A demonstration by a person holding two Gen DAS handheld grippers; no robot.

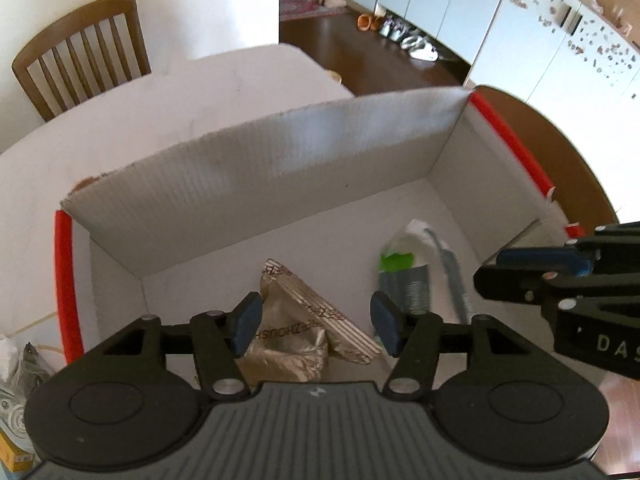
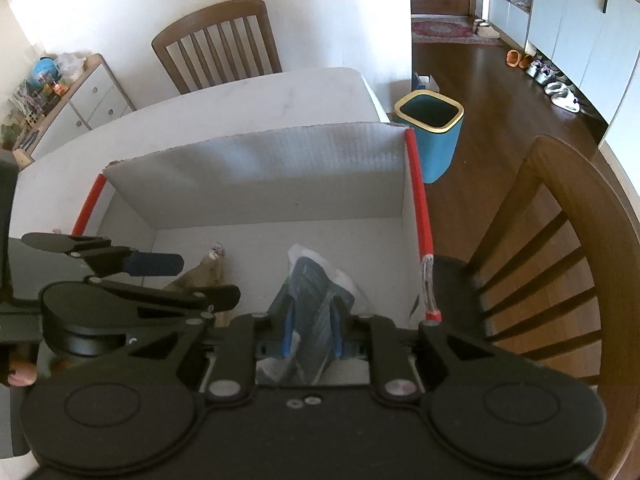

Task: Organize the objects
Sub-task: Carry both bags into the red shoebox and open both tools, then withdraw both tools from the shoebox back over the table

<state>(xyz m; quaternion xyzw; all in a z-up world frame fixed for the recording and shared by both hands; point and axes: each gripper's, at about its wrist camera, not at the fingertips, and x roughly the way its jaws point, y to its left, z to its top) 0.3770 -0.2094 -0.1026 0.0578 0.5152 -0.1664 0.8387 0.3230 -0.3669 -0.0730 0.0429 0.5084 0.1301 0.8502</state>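
Hovering over the open box (image 1: 256, 168), both grippers point down into it, and the risks follow from how each stands. The left gripper (image 1: 316, 322) is about half open with nothing between its pads; the gold packet (image 1: 296, 328) lies on the box floor at lower centre of the left view, right under the gap, so lowering the gripper could catch or drag it. The right gripper (image 2: 311, 330) is nearly closed, its blue pads (image 2: 286, 330) flanking the dark pouch (image 2: 316, 300) at lower centre of the right view. Whether they press on it or have just let go I cannot tell; if one pad clings to the film, pulling away could lift the pouch back out. The two tools are close together, the right one entering the left view at the right edge, so a sideways move could knock them. The box stands near the table's right edge beside a chair (image 2: 560, 248), and a shove could slide it off. The pouch's lower end is hidden behind the right gripper's body, its print is unreadable, and items at the lower left of the left view are cut off and blurred.
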